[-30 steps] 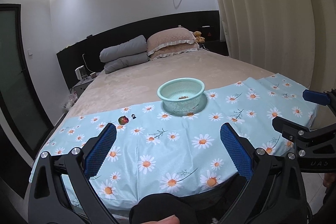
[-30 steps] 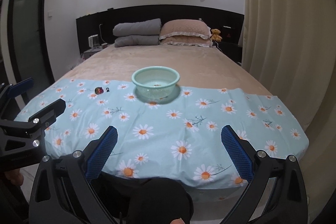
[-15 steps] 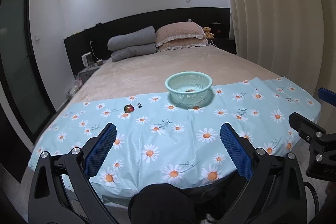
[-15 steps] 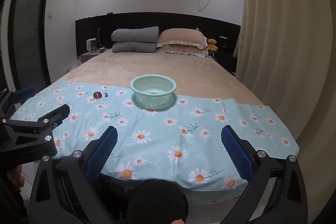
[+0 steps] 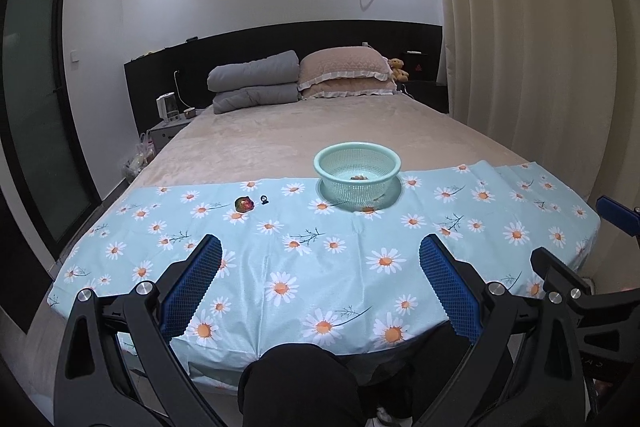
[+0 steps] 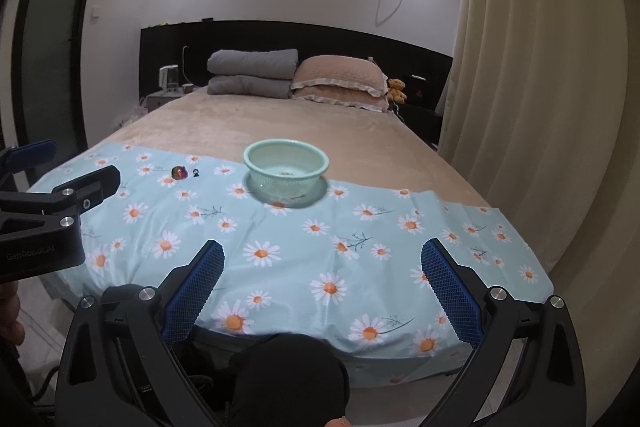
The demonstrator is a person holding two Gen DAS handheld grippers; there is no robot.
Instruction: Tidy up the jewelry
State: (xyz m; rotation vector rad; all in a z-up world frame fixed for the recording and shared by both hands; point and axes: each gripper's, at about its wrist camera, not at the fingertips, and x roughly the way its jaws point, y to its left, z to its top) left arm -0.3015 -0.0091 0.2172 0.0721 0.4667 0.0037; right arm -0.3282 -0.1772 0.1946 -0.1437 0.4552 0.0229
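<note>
A mint-green mesh basket point(image 5: 357, 169) point(image 6: 286, 169) stands on the daisy-print cloth point(image 5: 320, 251) point(image 6: 288, 247) at the foot of the bed, with small brownish pieces in its bottom. A shiny red-green jewel point(image 5: 244, 204) point(image 6: 179, 172) and a small dark ring point(image 5: 263, 199) point(image 6: 195, 173) lie on the cloth left of the basket. My left gripper point(image 5: 320, 287) is open and empty, held back off the bed's near edge. My right gripper point(image 6: 322, 287) is open and empty too, beside it on the right.
The beige bed point(image 5: 304, 139) runs back to grey folded quilts point(image 5: 254, 83) and pink pillows point(image 5: 344, 73). A curtain point(image 5: 520, 47) hangs along the right side. A nightstand point(image 5: 168, 125) and a glass door point(image 5: 36, 99) are to the left. A dark knee point(image 5: 296, 383) is below.
Both grippers have drawn back and risen from the bed, so the cloth and basket look farther off. Both stay open and nothing on the cloth has moved.
</note>
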